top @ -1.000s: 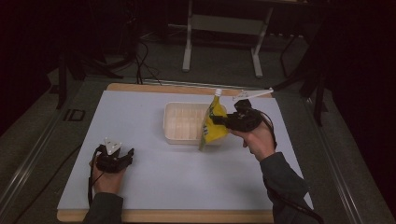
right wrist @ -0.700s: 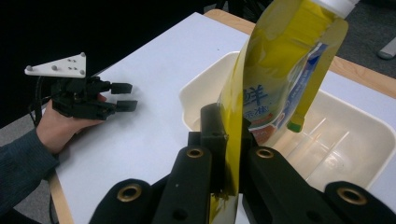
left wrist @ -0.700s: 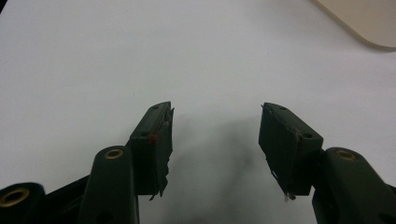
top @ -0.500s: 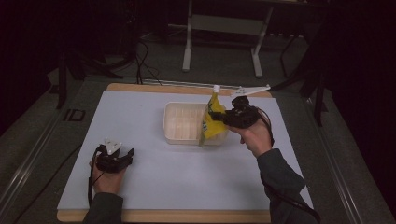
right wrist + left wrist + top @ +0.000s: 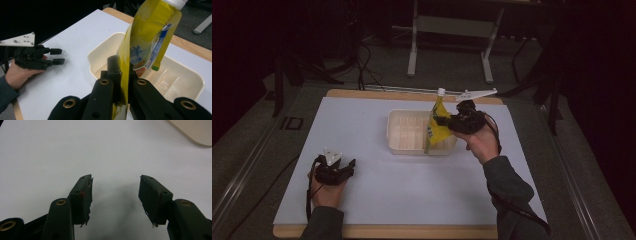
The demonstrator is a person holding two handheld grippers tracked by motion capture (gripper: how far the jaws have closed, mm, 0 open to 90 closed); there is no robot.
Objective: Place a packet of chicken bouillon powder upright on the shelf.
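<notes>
While held over the tray, pouch needs care. Largest first: 1 white table mat (image 5: 377, 200) on a wooden board, 1 cream plastic tray (image 5: 404, 132) mid-table, 1 yellow spouted pouch (image 5: 438, 127), 2 grippers.

Pouch location: upright, slightly tilted, white cap on top, lower end hanging at the tray's right end; cannot tell if bottom touches the tray floor. Seen up close in right gripper view as yellow spouted pouch (image 5: 147, 37) above cream plastic tray (image 5: 190, 82).

Right gripper (image 5: 447, 121): clamped tight on the pouch's flat side seam, jaws pinched nearly together with film between.

Left gripper (image 5: 343, 169): parked on mat near the front-left, well apart from tray, jaws standing wide with nothing between, confirmed in left gripper view (image 5: 115, 195).

Handling judgement: soft film body, likely liquid-filled so moderate weight, sags and swings below the pinch. Glossy film probably slippery; edge-seam grip could creep. Not fragile, but squeezing the belly risks stressing the spout. Best hold: stiff side seam or the rigid neck under the cap.

Count: 1 pouch, 1 tray, 1 mat, 2 grippers.
</notes>
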